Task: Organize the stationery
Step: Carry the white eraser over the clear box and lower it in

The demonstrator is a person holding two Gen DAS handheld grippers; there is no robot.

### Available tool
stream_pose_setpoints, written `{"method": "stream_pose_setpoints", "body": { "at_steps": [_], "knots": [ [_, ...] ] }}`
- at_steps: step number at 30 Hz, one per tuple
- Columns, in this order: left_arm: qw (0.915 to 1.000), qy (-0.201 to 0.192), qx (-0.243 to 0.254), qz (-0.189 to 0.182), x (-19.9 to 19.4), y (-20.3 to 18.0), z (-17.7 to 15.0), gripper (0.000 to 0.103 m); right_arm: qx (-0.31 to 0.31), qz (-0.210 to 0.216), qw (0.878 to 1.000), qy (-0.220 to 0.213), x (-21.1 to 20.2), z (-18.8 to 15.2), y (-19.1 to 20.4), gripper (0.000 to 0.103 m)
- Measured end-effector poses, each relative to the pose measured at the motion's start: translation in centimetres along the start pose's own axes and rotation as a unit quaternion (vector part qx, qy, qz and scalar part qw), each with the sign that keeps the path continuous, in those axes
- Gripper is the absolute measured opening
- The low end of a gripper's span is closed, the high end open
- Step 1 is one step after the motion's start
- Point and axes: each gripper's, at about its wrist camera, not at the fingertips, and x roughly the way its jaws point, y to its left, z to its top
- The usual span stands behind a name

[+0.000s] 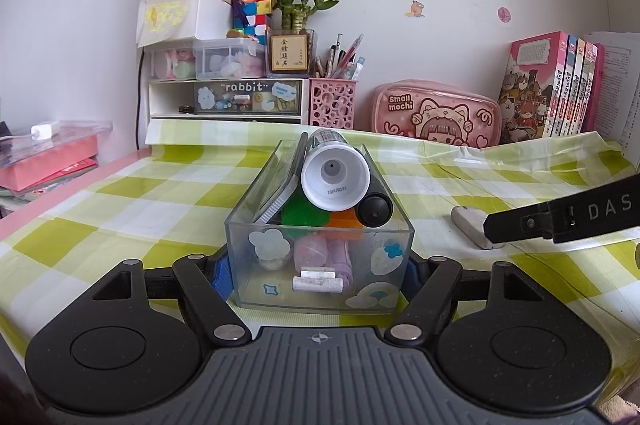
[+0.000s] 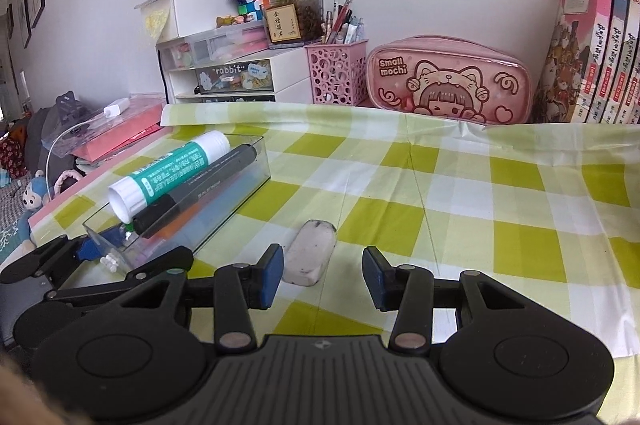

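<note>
A clear plastic box (image 1: 320,265) with stickers sits on the checked tablecloth, holding a white-and-green glue stick (image 1: 335,177), a black marker (image 1: 374,211) and other small stationery. My left gripper (image 1: 318,275) is shut on the box's near end, fingers on both sides. The box (image 2: 180,197) also shows in the right wrist view at left. A dirty white eraser (image 2: 309,252) lies on the cloth. My right gripper (image 2: 323,275) is open, low over the table, with the eraser just ahead between its blue pads (image 2: 272,275).
At the back stand a pink pen cup (image 1: 333,103), a pink pencil case (image 1: 436,115), a white drawer unit (image 1: 228,99), a plant (image 1: 294,41) and books (image 1: 556,89). Pink boxes (image 1: 44,161) lie at the left edge. The right gripper's arm (image 1: 560,219) reaches in over the eraser (image 1: 472,225).
</note>
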Motion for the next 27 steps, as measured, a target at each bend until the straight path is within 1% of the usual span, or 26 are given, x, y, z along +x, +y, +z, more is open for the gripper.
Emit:
{"method": "stream_pose_setpoints", "body": {
  "at_steps": [3, 6, 9, 10, 12, 14, 18, 23, 24, 27],
  "knots": [
    [1.0, 0.0, 0.0, 0.0, 0.0, 0.0, 0.0, 0.073, -0.019, 0.002, 1.0, 0.007, 0.3, -0.3, 0.9, 0.045],
    [1.0, 0.0, 0.0, 0.0, 0.0, 0.0, 0.0, 0.073, -0.019, 0.0, 1.0, 0.009, 0.8, -0.3, 1.2, 0.045],
    [1.0, 0.0, 0.0, 0.0, 0.0, 0.0, 0.0, 0.073, -0.026, -0.005, 1.0, 0.003, 1.2, -0.4, 1.5, 0.045],
    [1.0, 0.0, 0.0, 0.0, 0.0, 0.0, 0.0, 0.073, -0.027, -0.007, 1.0, 0.002, 1.2, -0.4, 1.5, 0.042],
    [1.0, 0.0, 0.0, 0.0, 0.0, 0.0, 0.0, 0.073, -0.014, -0.007, 1.0, 0.002, 1.1, -0.2, 1.1, 0.028],
    [1.0, 0.0, 0.0, 0.0, 0.0, 0.0, 0.0, 0.073, 0.008, 0.0, 1.0, -0.012, 0.6, 0.0, 0.5, 0.028],
    [1.0, -0.001, 0.0, 0.001, 0.0, 0.0, 0.0, 0.073, 0.02, 0.007, 0.999, -0.045, -1.0, 0.8, 0.3, 0.027],
    [1.0, -0.002, -0.001, 0.0, 0.0, 0.0, -0.1, 0.073, 0.043, 0.044, 0.995, -0.077, -2.9, 2.2, 0.6, 0.027],
    [1.0, -0.002, -0.001, 0.0, 0.0, 0.0, -0.1, 0.073, 0.048, 0.058, 0.994, -0.078, -3.1, 2.5, 0.8, 0.027],
    [1.0, -0.001, -0.001, -0.002, 0.0, 0.1, 0.0, 0.073, 0.074, 0.124, 0.987, -0.064, -3.8, 3.3, 1.3, 0.027]
  ]
}}
